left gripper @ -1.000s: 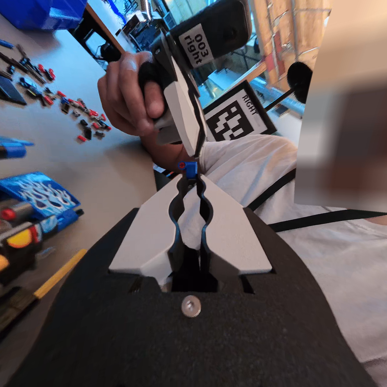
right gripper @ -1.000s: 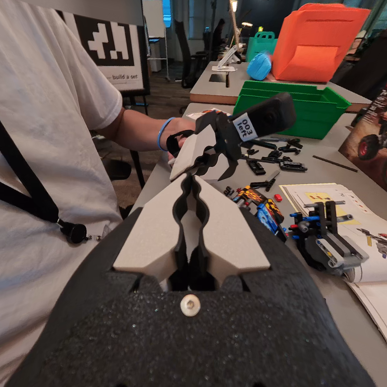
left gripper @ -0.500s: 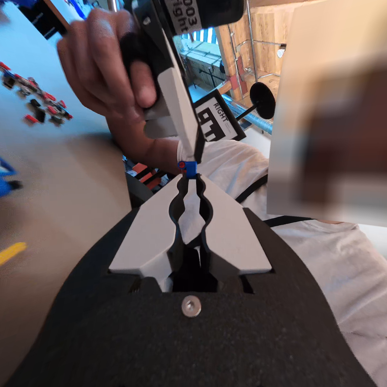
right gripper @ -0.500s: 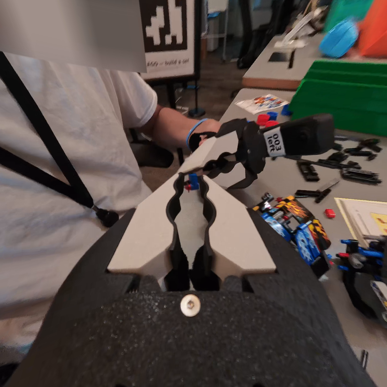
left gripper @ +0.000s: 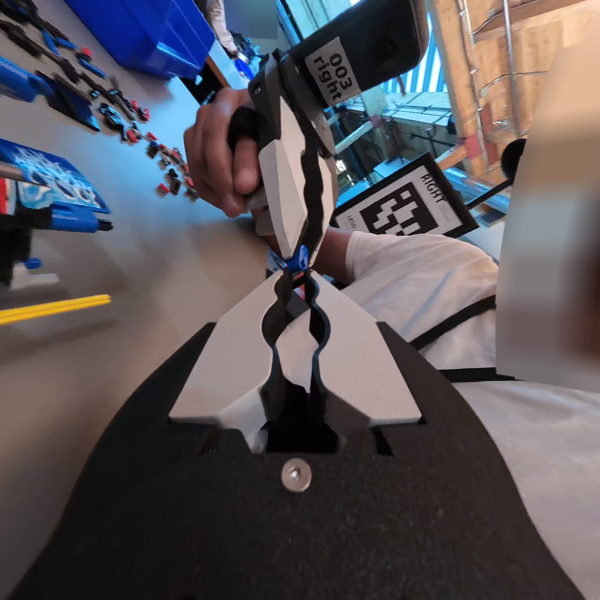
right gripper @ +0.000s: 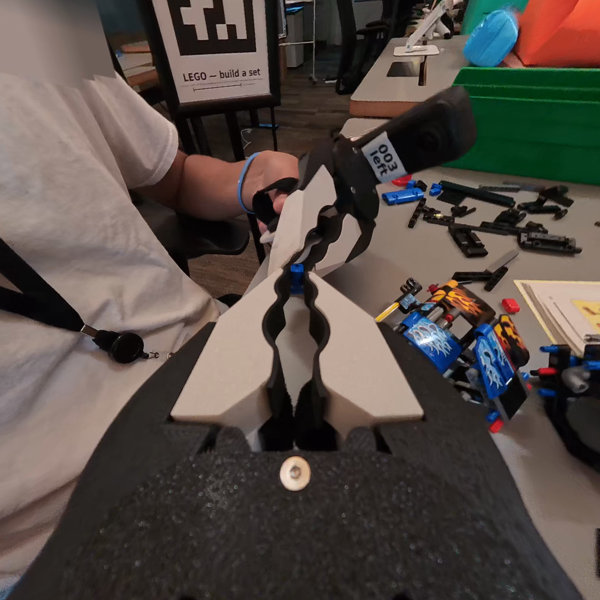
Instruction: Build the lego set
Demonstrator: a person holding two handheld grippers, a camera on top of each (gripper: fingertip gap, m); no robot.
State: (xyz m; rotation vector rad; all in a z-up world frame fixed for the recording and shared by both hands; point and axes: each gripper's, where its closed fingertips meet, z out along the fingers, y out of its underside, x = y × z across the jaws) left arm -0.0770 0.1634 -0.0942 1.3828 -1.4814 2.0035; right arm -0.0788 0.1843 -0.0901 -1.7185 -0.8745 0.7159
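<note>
A small blue lego piece (left gripper: 299, 259) is held in mid-air between the two grippers, which meet tip to tip in front of the person's white shirt. My left gripper (left gripper: 297, 274) is shut on its lower end. My right gripper (right gripper: 297, 277) is shut on the same blue piece (right gripper: 297, 276), which shows between its tips. In the left wrist view the right gripper (left gripper: 300, 255) comes down from above. In the right wrist view the left gripper (right gripper: 300, 261) reaches in from beyond. How the piece sits inside the tips is hidden.
A part-built car with blue and orange flame panels (right gripper: 454, 334) lies on the grey table (right gripper: 406, 259), with loose black parts (right gripper: 487, 227), an instruction booklet (right gripper: 558, 308) and a green bin (right gripper: 535, 113). The left wrist view shows a blue bin (left gripper: 146, 35), small loose parts (left gripper: 156, 152) and a yellow rod (left gripper: 55, 308). My two grippers' fingertips are within a few centimetres of each other. The yellow rod (left gripper: 55, 308) lies around 10 centimeters away from my right fingertips.
My right gripper opened, came onto the blue piece held by the left gripper, and closed on it. Both grippers tilted and shifted in front of the person's chest.
</note>
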